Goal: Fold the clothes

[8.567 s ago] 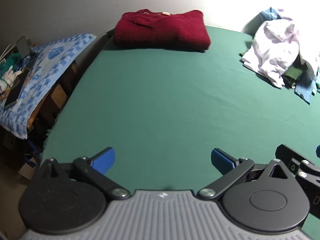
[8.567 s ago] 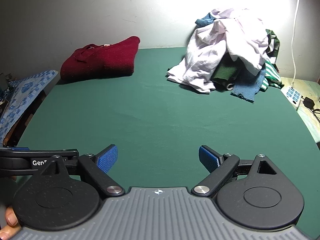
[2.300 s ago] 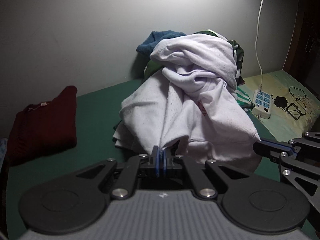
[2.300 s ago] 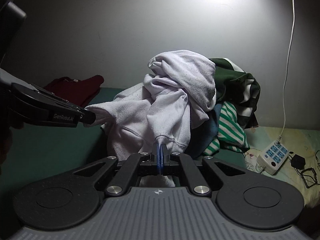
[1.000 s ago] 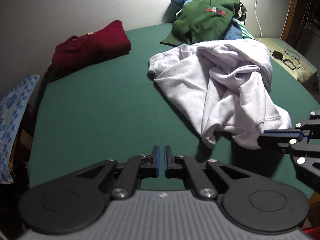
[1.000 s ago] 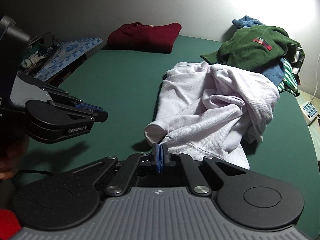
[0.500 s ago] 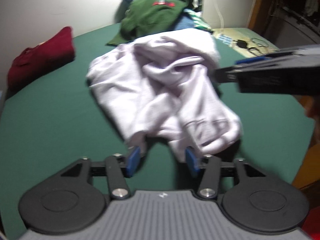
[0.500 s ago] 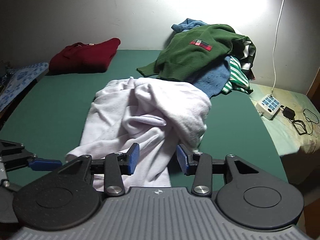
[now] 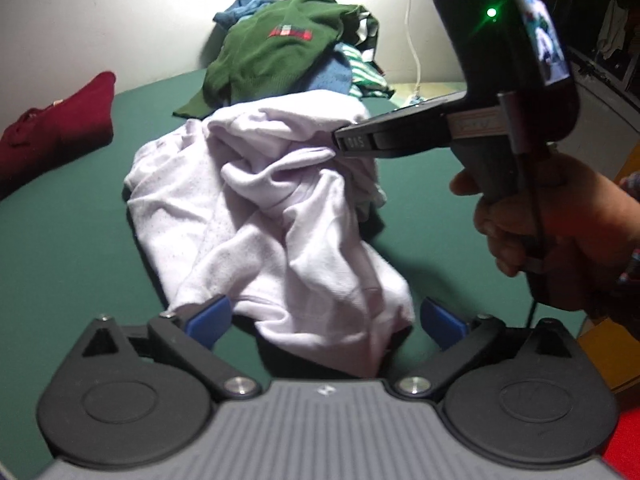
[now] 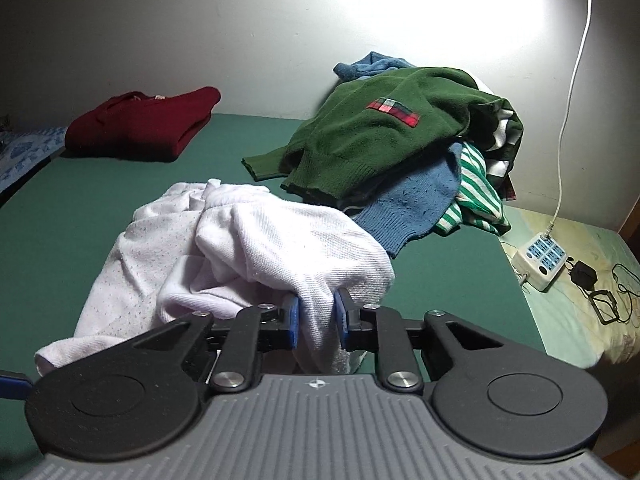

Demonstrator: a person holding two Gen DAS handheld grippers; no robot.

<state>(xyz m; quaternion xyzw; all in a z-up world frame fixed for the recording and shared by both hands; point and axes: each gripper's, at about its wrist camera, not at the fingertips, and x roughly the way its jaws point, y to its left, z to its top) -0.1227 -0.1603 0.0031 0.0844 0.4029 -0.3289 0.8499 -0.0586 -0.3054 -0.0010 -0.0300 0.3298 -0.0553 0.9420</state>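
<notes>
Table (image 10: 104, 196) in green cloth fills most of what you see, running back to the pale wall. On it, in front of you, lies the white sweatshirt (image 9: 280, 216), crumpled in a loose heap with its folds bunched toward the middle. Behind that, against the wall, sits the pile of unfolded clothes (image 10: 416, 152): a green sweater with a red plaid patch on top, a blue knit under it, green-and-white stripes at the side. Off to the far left corner rests the folded red sweater (image 10: 144, 128), well apart from the heap.

Your right gripper (image 10: 316, 320) has a fold of the white sweatshirt between its blue pads, and its jaws are closing on it; the pads (image 10: 291, 320) already touch the cloth on both sides. From the left wrist view you see that same gripper reaching in from the right, your hand (image 9: 560, 232) wrapped round its handle, its tip buried in the top of the heap.

Your left gripper (image 9: 324, 316) is still spreading its jaws, now very wide. The near hem of the white sweatshirt lies between its fingers, but neither pad presses on it.

Beyond the table's right edge sits a white power strip (image 10: 540, 260) with a cord running up the wall.
</notes>
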